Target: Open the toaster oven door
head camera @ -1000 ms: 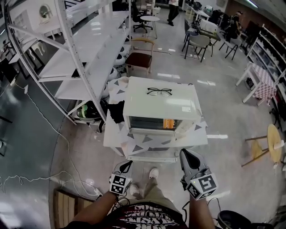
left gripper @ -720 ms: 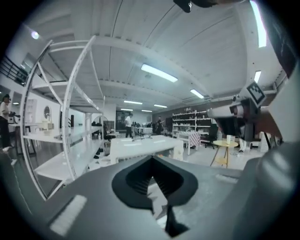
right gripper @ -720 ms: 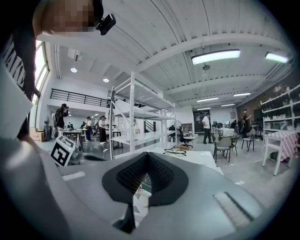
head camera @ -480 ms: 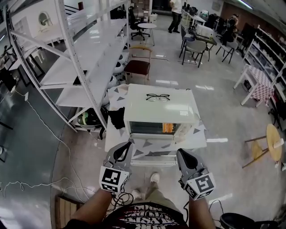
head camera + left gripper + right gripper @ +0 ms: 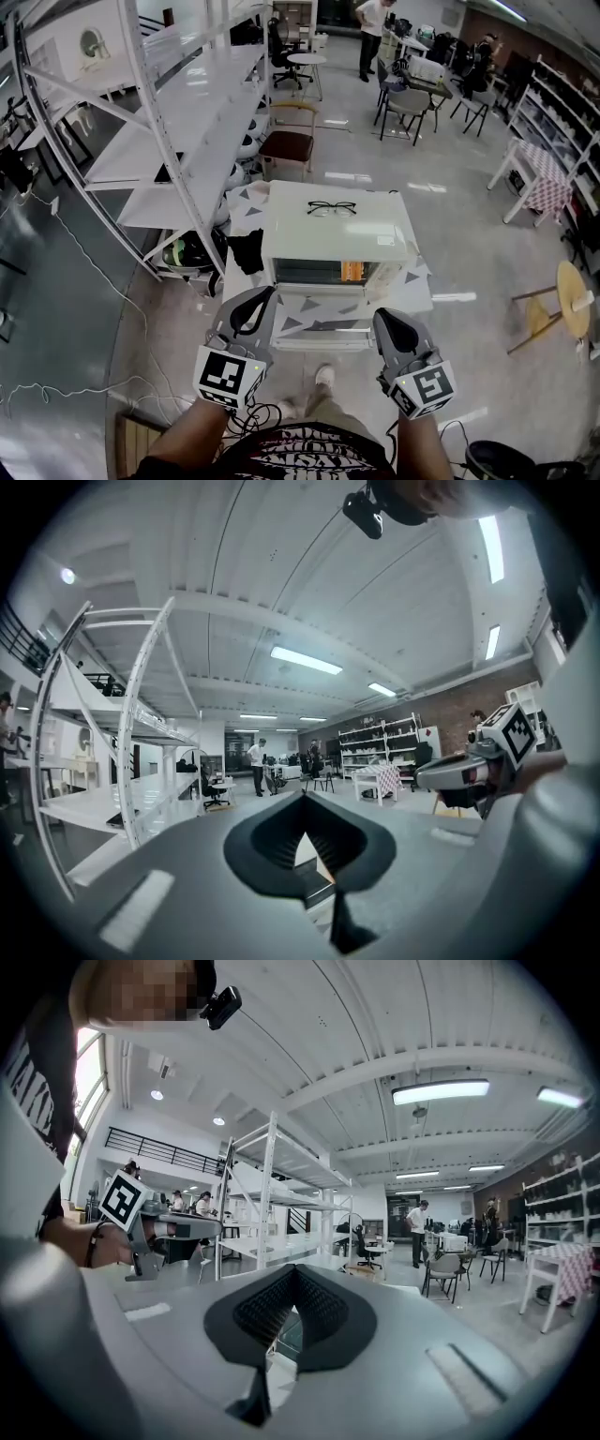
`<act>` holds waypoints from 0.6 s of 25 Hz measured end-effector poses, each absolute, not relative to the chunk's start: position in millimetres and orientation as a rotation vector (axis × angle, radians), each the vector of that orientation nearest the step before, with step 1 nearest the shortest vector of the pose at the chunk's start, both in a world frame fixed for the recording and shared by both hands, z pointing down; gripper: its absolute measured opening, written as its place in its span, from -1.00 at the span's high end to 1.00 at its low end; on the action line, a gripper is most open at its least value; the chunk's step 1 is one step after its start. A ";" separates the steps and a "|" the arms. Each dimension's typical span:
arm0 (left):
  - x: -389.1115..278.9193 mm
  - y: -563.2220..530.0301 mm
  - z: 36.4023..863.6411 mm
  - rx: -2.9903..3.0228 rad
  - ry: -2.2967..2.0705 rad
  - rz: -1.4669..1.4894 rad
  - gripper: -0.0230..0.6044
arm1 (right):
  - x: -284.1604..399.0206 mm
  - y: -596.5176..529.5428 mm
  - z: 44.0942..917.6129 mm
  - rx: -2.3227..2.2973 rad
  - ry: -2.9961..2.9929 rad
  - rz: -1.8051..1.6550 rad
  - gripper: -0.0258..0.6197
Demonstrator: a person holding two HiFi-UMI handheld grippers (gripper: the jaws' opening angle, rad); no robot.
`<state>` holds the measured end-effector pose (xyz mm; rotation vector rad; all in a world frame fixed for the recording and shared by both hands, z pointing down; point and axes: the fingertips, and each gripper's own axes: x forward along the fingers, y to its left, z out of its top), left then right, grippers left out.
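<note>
I have the toaster oven (image 5: 337,234) dead ahead at 12 o'clock: a boxy white unit, square on a table (image 5: 281,309) covered in a triangle-patterned cloth. Its dark glass door (image 5: 314,272) faces me at 6 o'clock, upright and shut against the front.

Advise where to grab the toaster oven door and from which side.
Take the toaster oven door along its top edge, probably; the handle itself isn't resolved from above. Come from the front, the person's side: the glass face points toward the right tool, which is shut, so open it first. Glasses lie on top.
</note>
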<state>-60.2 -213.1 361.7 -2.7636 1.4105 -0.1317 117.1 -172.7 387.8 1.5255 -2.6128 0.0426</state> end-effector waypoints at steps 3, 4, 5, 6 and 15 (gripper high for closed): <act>-61.9 -210.1 350.3 -2.762 1.396 -0.120 0.92 | 115.0 -172.0 380.1 1.525 -2.615 0.031 0.84; -62.4 -209.2 346.6 -2.761 1.391 -0.115 0.92 | 114.5 -171.9 377.0 1.526 -2.616 0.031 0.84; -62.7 -208.4 343.4 -2.759 1.387 -0.112 0.92 | 114.3 -171.9 373.5 1.528 -2.618 0.030 0.84; -62.9 -207.8 340.7 -2.757 1.384 -0.111 0.92 | 114.3 -172.0 369.7 1.531 -2.622 0.027 0.84; -66.5 -202.2 331.7 -2.757 1.385 -0.111 0.92 | 117.1 -171.6 345.1 1.552 -2.636 0.017 0.84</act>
